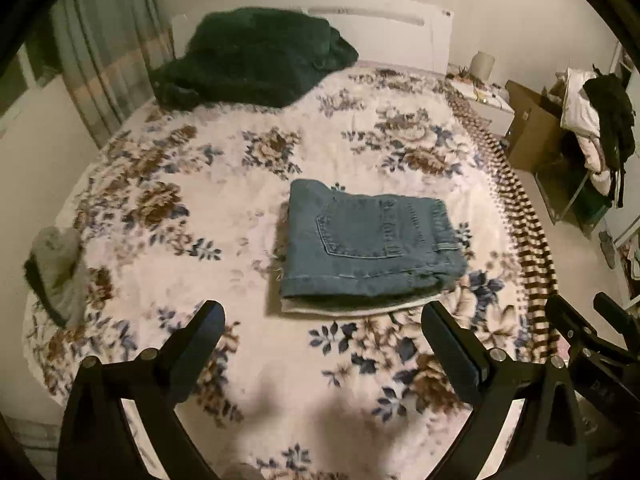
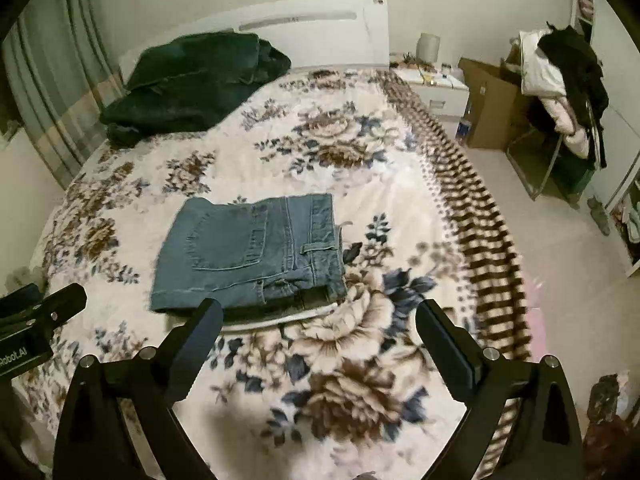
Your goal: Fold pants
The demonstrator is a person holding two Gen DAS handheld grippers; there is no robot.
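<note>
Blue denim pants lie folded into a compact rectangle on the floral bedspread, back pocket up. They also show in the right wrist view. My left gripper is open and empty, held above the bed just short of the pants' near edge. My right gripper is open and empty, near the pants' near right corner. The right gripper shows at the right edge of the left wrist view. The left gripper shows at the left edge of the right wrist view.
A dark green blanket is heaped at the head of the bed by the white headboard. A grey bundle lies at the bed's left edge. A nightstand, cardboard box and clothes-laden chair stand to the right.
</note>
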